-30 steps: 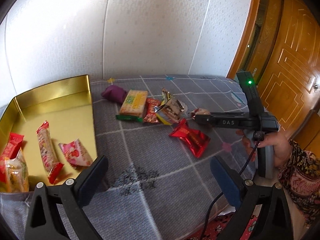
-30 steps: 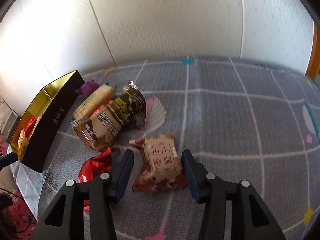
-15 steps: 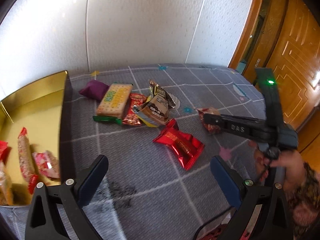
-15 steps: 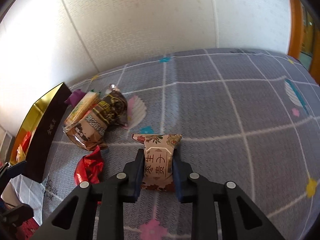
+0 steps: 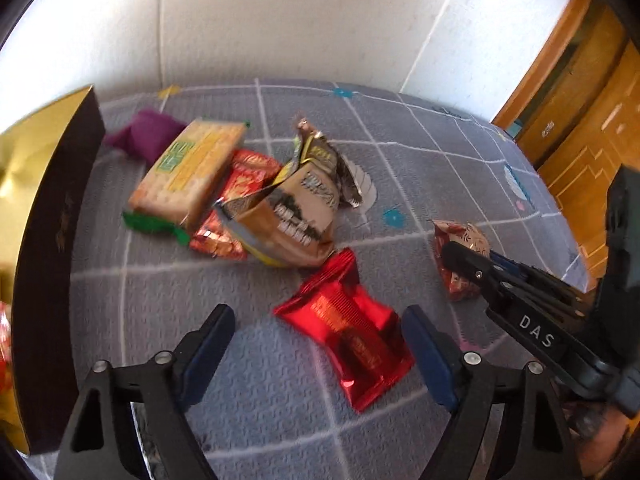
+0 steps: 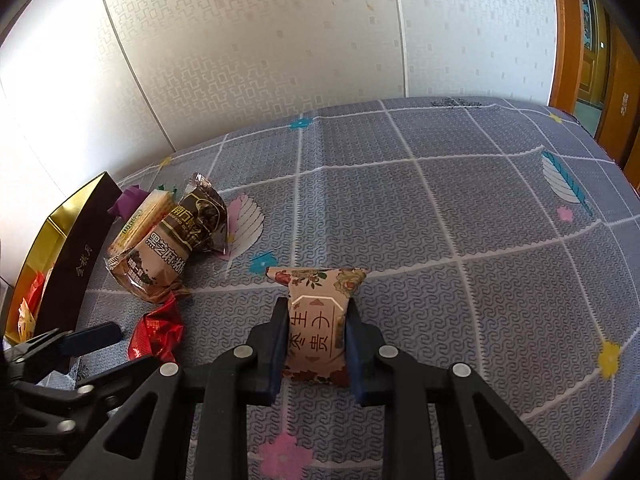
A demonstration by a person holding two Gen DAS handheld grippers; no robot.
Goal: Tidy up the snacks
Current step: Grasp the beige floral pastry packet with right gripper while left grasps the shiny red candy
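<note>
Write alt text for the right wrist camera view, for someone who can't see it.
The right claw grips a beige floral snack packet over a grey patterned cloth. To the left lie a pile of wrapped snacks, a red foil packet and a gold-lined box.

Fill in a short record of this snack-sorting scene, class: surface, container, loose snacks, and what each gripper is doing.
surface: grey patterned cloth
container: gold-lined box at the left edge, some snacks inside
loose pile: cracker pack, brown sesame packets, purple packet
left gripper: fingers closing around the red foil packet, not yet pressing it
right gripper: shut on the floral pastry packet
</note>
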